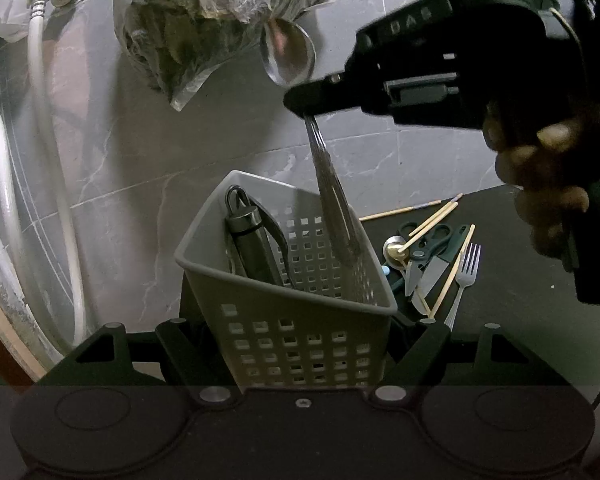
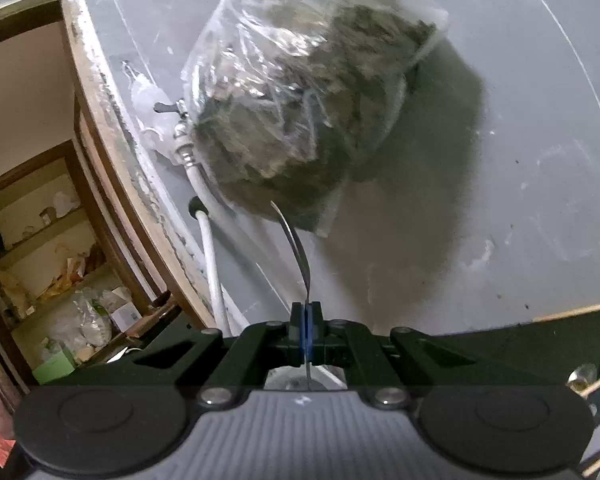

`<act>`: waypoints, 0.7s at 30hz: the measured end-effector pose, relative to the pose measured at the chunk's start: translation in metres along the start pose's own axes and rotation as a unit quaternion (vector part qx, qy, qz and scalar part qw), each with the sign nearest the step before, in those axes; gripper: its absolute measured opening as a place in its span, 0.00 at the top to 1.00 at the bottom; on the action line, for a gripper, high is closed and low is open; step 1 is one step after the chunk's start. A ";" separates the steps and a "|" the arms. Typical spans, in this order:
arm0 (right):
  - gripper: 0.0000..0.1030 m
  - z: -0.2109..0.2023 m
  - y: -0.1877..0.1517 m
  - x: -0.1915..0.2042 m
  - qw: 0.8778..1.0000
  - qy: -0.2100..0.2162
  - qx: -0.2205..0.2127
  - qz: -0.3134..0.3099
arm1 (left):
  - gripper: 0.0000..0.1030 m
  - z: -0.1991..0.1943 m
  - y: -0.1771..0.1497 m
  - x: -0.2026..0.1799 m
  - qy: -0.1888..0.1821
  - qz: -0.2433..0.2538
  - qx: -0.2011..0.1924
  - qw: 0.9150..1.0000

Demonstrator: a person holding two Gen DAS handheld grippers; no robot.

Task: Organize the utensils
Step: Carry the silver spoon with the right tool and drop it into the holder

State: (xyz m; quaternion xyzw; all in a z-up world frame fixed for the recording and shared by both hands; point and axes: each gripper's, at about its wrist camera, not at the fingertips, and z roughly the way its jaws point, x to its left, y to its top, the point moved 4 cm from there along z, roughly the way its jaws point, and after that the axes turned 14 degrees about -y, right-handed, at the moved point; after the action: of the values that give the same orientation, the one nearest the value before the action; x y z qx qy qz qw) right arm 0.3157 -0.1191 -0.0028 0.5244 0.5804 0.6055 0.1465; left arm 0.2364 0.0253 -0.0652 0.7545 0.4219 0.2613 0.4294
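In the left wrist view the grey perforated basket (image 1: 300, 312) sits at lower centre, its left half filled by a dark cylindrical tool (image 1: 252, 248) while its right half stays open apart from the spoon handle (image 1: 332, 200) slanting down into it. Above, a plastic bag (image 1: 204, 24) hangs against the tiled wall (image 1: 140, 200) at upper centre and white hoses (image 1: 48, 140) run down the left edge, narrowing the way in from there. On the dark counter (image 1: 520, 280) at right, scissors (image 1: 428, 248), a fork (image 1: 466, 276) and chopsticks (image 1: 452, 272) crowd the strip beside the basket; farther right is bare.
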 end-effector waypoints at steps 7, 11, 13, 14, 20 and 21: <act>0.99 0.006 -0.017 -0.005 1.000 -0.012 0.016 0.017 | 0.24 0.000 0.000 0.000 0.001 0.000 0.000 1.000; 0.99 0.010 -0.025 -0.003 0.999 -0.015 0.029 0.015 | 0.24 0.000 0.000 0.000 0.000 0.000 0.000 1.000; 0.99 0.012 -0.027 -0.003 0.999 -0.016 0.034 0.015 | 0.24 0.000 0.000 0.000 0.000 0.000 0.000 1.000; 0.99 0.012 -0.028 -0.003 0.999 -0.018 0.036 0.013 | 0.24 0.000 0.000 0.000 0.000 0.000 0.000 1.000; 0.98 0.011 -0.031 -0.004 0.999 -0.024 0.040 0.006 | 0.24 0.000 0.000 0.000 0.000 0.000 0.000 1.000; 0.98 0.011 -0.032 -0.004 0.999 -0.024 0.042 0.007 | 0.24 0.000 0.000 0.000 0.000 0.000 0.000 1.000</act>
State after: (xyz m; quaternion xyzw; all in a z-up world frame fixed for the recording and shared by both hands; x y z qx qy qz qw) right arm 0.3128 -0.1071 -0.0343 0.5483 0.5979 0.5690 0.1346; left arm 0.2364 0.0256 -0.0653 0.7545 0.4218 0.2616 0.4295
